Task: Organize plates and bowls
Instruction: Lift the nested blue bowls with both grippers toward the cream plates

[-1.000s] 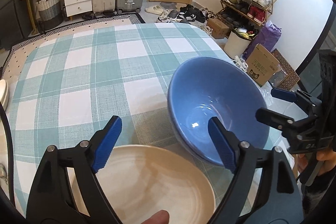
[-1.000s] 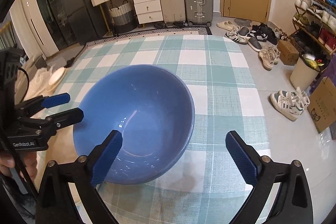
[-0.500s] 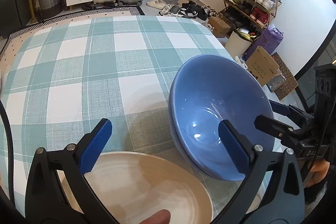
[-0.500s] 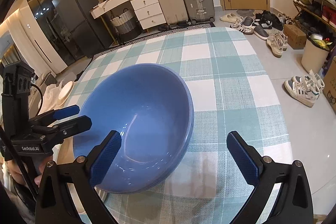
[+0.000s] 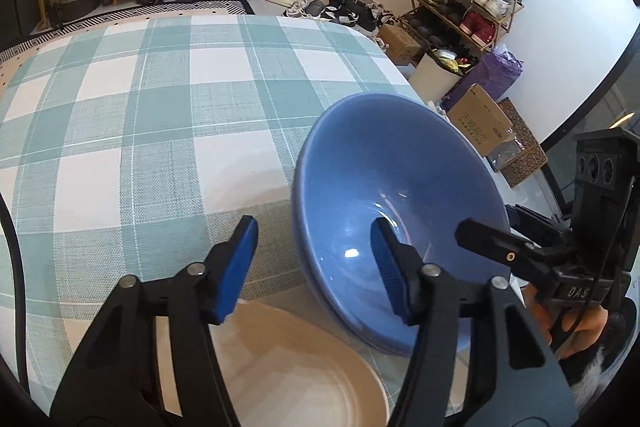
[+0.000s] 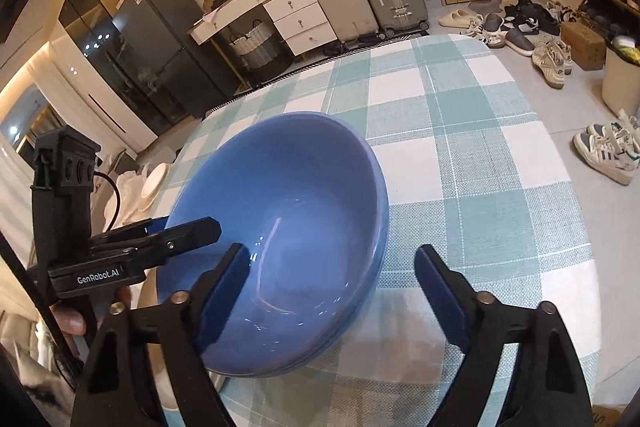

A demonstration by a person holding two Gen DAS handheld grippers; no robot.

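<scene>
Both grippers have sunk closer to the blue bowl (image 5: pixel 400 211), jaws just narrowing yet still spread, pads gripping nothing. Left gripper (image 5: pixel 314 269) straddles the bowl's near-left rim above the cream plate (image 5: pixel 288 367); right gripper (image 6: pixel 338 297) straddles its near-right rim. Round, the bowl sits mouth-up on the checked tablecloth (image 5: pixel 140 131); readable: "GenRobot.AI".

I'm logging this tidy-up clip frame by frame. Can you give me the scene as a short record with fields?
surface: table with teal checked cloth
blue bowl: upright on the cloth, looks like two nested
cream plate: beside the bowl, near edge
left claw: open, jaws just closing, astride the bowl's rim
right claw: open, jaws just closing, astride the bowl's near rim
</scene>
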